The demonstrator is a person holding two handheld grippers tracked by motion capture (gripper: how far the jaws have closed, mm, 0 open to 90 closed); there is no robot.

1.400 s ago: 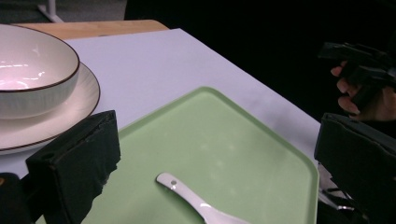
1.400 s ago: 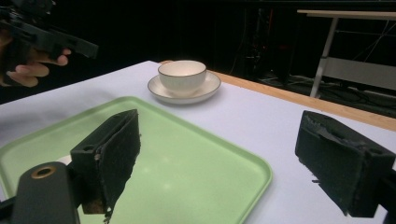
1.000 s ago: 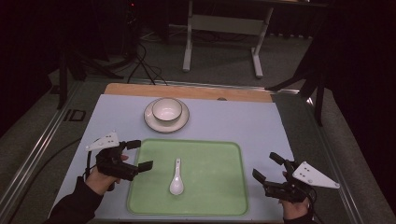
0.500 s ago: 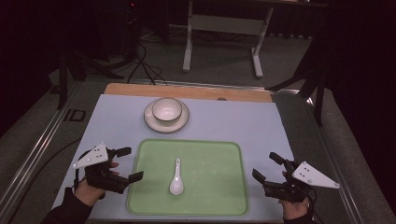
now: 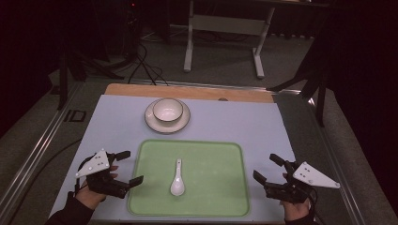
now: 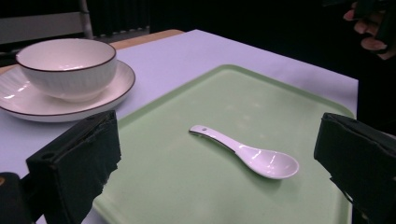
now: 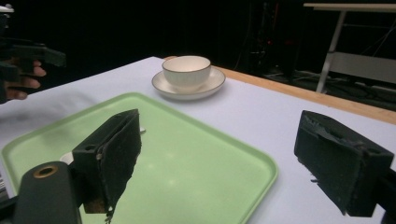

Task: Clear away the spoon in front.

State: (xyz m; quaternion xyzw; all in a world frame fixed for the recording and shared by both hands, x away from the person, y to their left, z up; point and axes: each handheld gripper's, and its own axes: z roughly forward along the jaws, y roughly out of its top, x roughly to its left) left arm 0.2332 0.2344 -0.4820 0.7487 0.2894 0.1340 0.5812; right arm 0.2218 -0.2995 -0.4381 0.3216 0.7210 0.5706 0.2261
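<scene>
A white ceramic spoon [image 5: 177,178] lies on the green tray [image 5: 211,178], bowl end toward me. Beyond the tray, a white bowl [image 5: 167,109] sits in a matching saucer [image 5: 155,123]. My left gripper [image 5: 132,167] rests open at the tray's left edge, nothing between its jaws. My right gripper [image 5: 264,166] is open just off the tray's right edge, also empty. In the left gripper view the spoon [image 6: 252,154] lies ahead between the spread jaws, with the bowl [image 6: 65,65] to the left. In the right gripper view the bowl [image 7: 187,70] stands beyond the tray [image 7: 187,163].
The pale blue table cover [image 5: 244,122] ends at a wooden strip [image 5: 187,91] on the far side. Metal rails [image 5: 42,145] run along the table's sides. A white stand [image 5: 220,28] and cables [image 5: 141,65] are on the floor beyond.
My left gripper has drawn back toward the near edge and slightly left, staying open. The right gripper, spoon and bowl have not moved.
</scene>
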